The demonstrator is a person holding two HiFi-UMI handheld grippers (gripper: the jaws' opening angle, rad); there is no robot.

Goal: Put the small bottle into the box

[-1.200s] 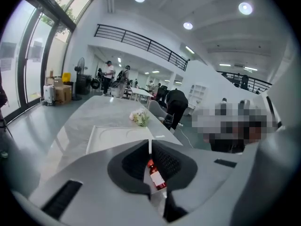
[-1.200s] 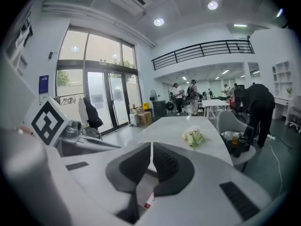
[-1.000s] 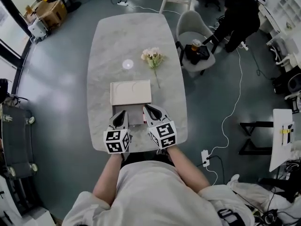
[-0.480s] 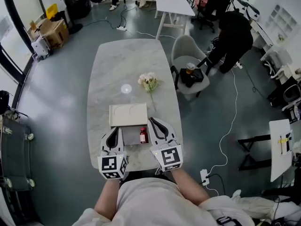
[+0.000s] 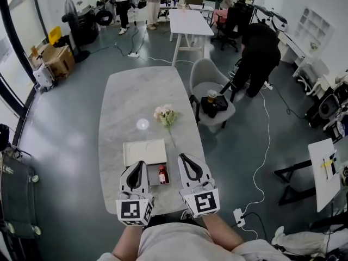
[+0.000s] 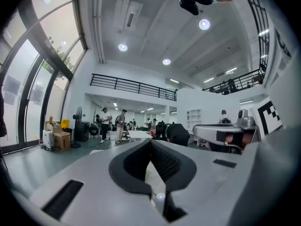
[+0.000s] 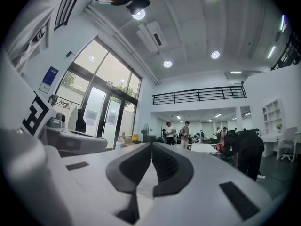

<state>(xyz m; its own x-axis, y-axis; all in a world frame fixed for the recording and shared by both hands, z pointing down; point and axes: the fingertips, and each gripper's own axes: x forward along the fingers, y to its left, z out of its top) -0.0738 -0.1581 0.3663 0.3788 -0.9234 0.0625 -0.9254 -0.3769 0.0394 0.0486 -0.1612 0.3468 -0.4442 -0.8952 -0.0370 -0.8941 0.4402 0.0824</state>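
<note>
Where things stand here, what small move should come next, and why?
Probably none for the bottle itself: the small bottle stands inside the open box, and the left gripper and right gripper are both shut and empty beside it. If anything, I would bring one gripper down to the lid lying behind the box to close it.

The box (image 5: 152, 179) sits at the near end of the tabletop (image 5: 136, 91), with the bottle (image 5: 162, 175) inside its right half and the lid (image 5: 144, 151) just behind it. In the head view the left gripper (image 5: 139, 165) is just left of the box and the right gripper (image 5: 182, 157) just right of it, both pointing away from the person. Farther back on the tabletop lie the flowers (image 5: 166, 115) and, to their left, a small disc (image 5: 142, 124); a chair (image 5: 206, 86) stands off the right edge.
</note>
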